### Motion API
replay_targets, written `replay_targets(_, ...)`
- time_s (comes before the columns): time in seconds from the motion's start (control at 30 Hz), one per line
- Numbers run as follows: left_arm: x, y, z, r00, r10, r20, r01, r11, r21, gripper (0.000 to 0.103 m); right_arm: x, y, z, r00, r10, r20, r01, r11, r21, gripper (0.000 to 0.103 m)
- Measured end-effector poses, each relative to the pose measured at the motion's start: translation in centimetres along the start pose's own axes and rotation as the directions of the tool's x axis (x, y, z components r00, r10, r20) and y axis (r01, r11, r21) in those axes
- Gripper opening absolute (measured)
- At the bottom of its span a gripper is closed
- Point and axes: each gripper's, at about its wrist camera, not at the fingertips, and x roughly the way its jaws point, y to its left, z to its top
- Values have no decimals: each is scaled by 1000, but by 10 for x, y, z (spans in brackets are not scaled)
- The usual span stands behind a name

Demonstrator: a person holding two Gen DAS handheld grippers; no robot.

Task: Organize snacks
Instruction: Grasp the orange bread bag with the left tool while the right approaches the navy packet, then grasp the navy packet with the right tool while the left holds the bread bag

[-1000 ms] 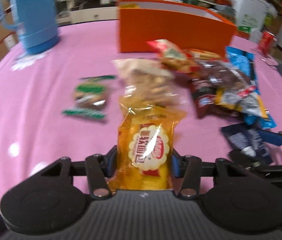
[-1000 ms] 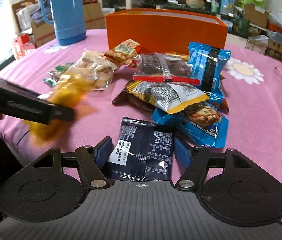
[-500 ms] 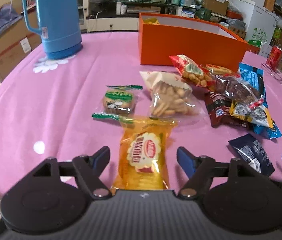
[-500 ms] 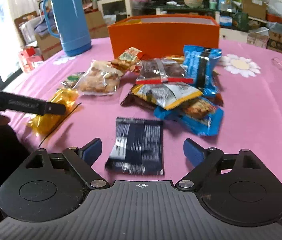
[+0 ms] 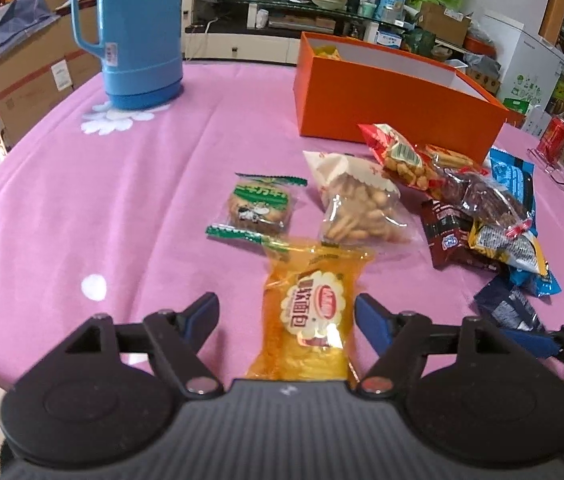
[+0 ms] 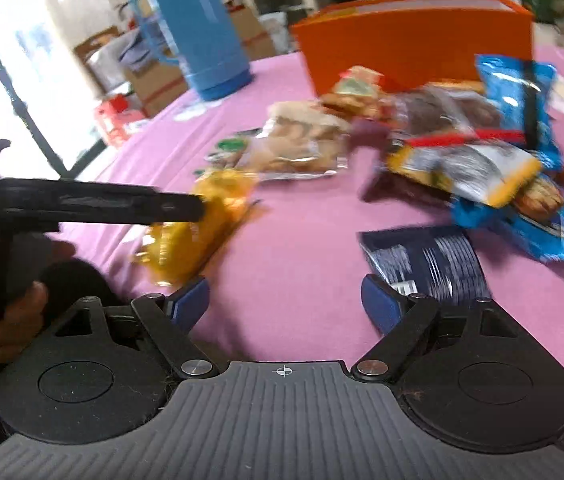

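A yellow bread packet (image 5: 314, 308) lies flat on the pink cloth between the fingers of my left gripper (image 5: 286, 310), which is open with both pads clear of it. In the right wrist view that left gripper (image 6: 193, 208) reaches in from the left, over the yellow packet (image 6: 185, 240). My right gripper (image 6: 284, 298) is open with bare cloth between its fingers, and its jaws are closing. A dark blue packet (image 6: 434, 260) lies just beyond its right finger. The open orange box (image 5: 382, 108) stands at the back.
A heap of snack packets (image 5: 482, 208) lies in front of the box, with a green cookie packet (image 5: 259, 204) and a clear biscuit bag (image 5: 358, 208) to its left. A blue thermos (image 5: 141, 32) stands far left. A red can (image 5: 558, 136) is far right.
Both grippers went from shut on their packets to open. The yellow packet and the dark blue packet now lie on the cloth. The right view has swung left, off the dark blue packet.
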Motion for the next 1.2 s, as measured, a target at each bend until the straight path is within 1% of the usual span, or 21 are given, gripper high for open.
replay_targets(0.1,6,-9,-2,1000,-3,-11,4,999,33,75,-10,-16,-2,1000,-29,10,28,998,49,70)
replay_targets(0.17,8,-17,-4,1000,-3,-16,5,997,73,77,-19,-22,-1,1000,-4,3,4,997,79,70)
replay_targets(0.2,8,-20,-5,1000,2,-13,-1,996,94,78,-27,-23,-1,1000,14,14,-15,997,75,71)
replay_targets(0.23,8,-23,-6,1000,9,-6,-8,994,110,78,-33,-24,0,1000,8,30,-10,998,58,72)
replay_targets(0.27,9,-25,-6,1000,13,-3,-12,993,120,79,-41,-24,1,998,-29,53,27,999,32,73)
replay_targets(0.3,11,-26,-5,1000,13,-7,-12,992,124,79,-46,-25,3,994,-83,72,83,997,12,77)
replay_targets(0.33,14,-27,-5,1000,10,-15,-8,993,122,79,-48,-27,7,984,-154,86,156,988,-9,80)
replay_targets(0.37,17,-27,-4,1000,4,-25,-1,993,119,79,-49,-30,8,972,-216,94,220,975,-25,80)
replay_targets(0.4,18,-28,-4,999,2,-32,2,993,119,79,-46,-35,10,966,-244,88,247,969,-24,80)
replay_targets(0.5,22,-32,-7,999,16,-48,-9,989,145,79,-33,-45,12,974,-223,39,223,975,-17,74)
replay_targets(0.53,22,-33,-9,999,17,-49,-10,988,154,79,-25,-44,12,972,-236,22,236,971,-33,73)
replay_targets(0.6,22,-33,-12,998,14,-53,-5,987,162,79,-17,-44,10,966,-258,14,258,964,-65,74)
replay_targets(0.67,26,-32,-12,998,14,-63,-4,988,155,79,-16,-44,12,967,-255,13,255,962,-96,76)
replay_targets(0.7,28,-30,-11,998,11,-66,-1,989,145,79,-14,-45,14,969,-249,-5,246,963,-113,79)
replay_targets(0.77,30,-30,-9,998,13,-57,-5,991,137,79,-14,-47,14,967,-254,-31,248,960,-131,80)
replay_targets(0.83,31,-29,-8,999,19,-50,-12,992,125,76,-16,-46,10,968,-250,-28,246,963,-113,81)
replay_targets(1.0,27,-22,-9,999,9,-52,-3,995,104,76,-20,-41,6,970,-242,-16,239,965,-108,79)
replay_targets(1.07,28,-21,-8,999,6,-51,-1,995,98,76,-21,-47,8,970,-242,-9,241,968,-69,79)
replay_targets(1.13,29,-24,-8,999,20,-48,-15,994,111,76,-17,-51,9,971,-237,-25,235,971,-49,80)
replay_targets(1.17,30,-26,-9,999,28,-46,-23,993,120,76,-15,-49,8,971,-240,-21,238,969,-63,80)
replay_targets(1.2,29,-27,-10,999,34,-41,-28,992,127,71,-13,-46,6,967,-255,-15,253,963,-94,78)
